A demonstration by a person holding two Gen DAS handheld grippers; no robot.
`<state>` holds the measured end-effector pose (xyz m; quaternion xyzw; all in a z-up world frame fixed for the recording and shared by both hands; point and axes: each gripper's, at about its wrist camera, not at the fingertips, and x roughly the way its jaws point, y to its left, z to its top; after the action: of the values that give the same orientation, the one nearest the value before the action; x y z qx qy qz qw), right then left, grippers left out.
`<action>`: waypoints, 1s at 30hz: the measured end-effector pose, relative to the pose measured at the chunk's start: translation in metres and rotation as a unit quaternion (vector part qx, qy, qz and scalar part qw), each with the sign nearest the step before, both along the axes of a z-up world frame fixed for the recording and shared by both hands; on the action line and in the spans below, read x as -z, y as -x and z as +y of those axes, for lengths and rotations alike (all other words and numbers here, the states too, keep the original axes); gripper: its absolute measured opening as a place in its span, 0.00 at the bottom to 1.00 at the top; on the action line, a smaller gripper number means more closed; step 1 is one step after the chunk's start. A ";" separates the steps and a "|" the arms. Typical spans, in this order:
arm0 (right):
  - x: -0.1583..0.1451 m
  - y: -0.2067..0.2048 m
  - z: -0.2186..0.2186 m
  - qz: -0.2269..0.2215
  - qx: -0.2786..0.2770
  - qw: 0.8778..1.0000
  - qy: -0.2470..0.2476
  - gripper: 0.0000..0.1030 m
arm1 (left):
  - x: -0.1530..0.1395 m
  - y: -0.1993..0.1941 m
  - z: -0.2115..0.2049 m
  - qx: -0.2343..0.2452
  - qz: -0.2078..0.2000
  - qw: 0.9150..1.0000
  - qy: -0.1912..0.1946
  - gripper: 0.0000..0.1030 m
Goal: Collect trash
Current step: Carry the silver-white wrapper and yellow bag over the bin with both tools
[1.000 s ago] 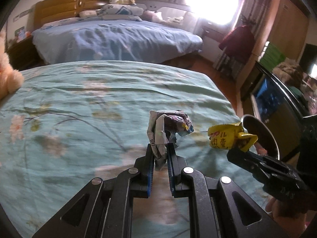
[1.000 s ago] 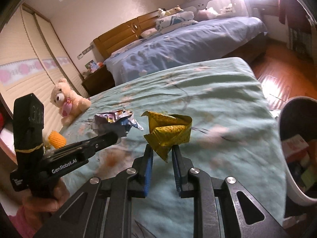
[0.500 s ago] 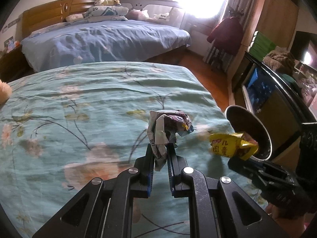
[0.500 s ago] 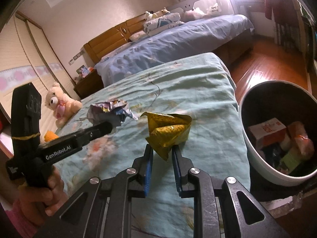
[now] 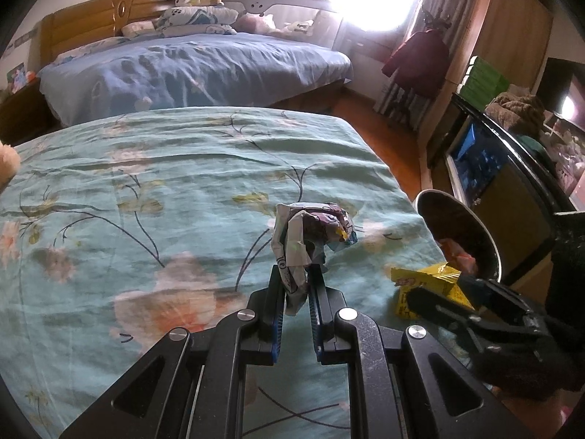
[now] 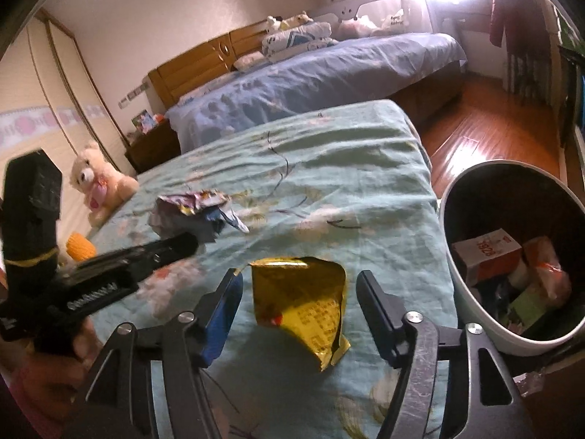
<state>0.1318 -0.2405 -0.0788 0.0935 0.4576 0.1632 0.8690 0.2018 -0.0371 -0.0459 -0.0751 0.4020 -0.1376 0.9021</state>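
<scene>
My left gripper (image 5: 297, 274) is shut on a crumpled white and purple wrapper (image 5: 310, 230), held up over the teal bed cover (image 5: 182, 168). My right gripper (image 6: 298, 274) has its jaws opening. A yellow foil wrapper (image 6: 303, 303) sits loose between them, with neither pad touching it, above the bed's near corner. The white trash bin (image 6: 475, 329) stands just to its right, off the bed, with cartons and packets inside. The right wrist view shows the left gripper's fingertips (image 6: 186, 243) and its wrapper (image 6: 190, 208) at the left.
A teddy bear (image 6: 95, 183) and a small yellow object (image 6: 80, 248) lie at the bed's left side. A second bed with a blue cover (image 5: 204, 66) is beyond. Wooden floor (image 6: 486, 128) and a dark TV cabinet (image 5: 504, 190) lie to the right, past the bin.
The right jaws have spread wide and let go of the yellow wrapper, which now sits lower between them. Both grippers have shifted towards the bin, which fills more of the right wrist view.
</scene>
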 end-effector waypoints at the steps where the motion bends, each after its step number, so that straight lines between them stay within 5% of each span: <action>1: 0.001 0.001 0.000 0.003 -0.001 1.000 0.002 0.61 | 0.000 0.000 0.001 0.000 0.000 1.000 0.000 0.11; 3: 0.003 0.003 0.000 0.008 -0.002 1.000 0.007 0.43 | 0.000 0.000 0.001 0.000 0.000 1.000 0.000 0.11; 7: -0.001 0.008 -0.006 0.003 0.007 1.000 0.006 0.37 | 0.000 -0.001 -0.003 0.005 0.000 1.000 0.000 0.11; 30: -0.024 0.023 -0.095 -0.017 0.094 0.995 -0.006 0.37 | -0.009 0.001 -0.086 0.086 -0.008 0.996 -0.019 0.11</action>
<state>0.1090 -0.3356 -0.0545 0.1382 0.4312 0.0850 0.8876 0.2011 -0.1231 -0.0372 -0.0223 0.4021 -0.2081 0.8913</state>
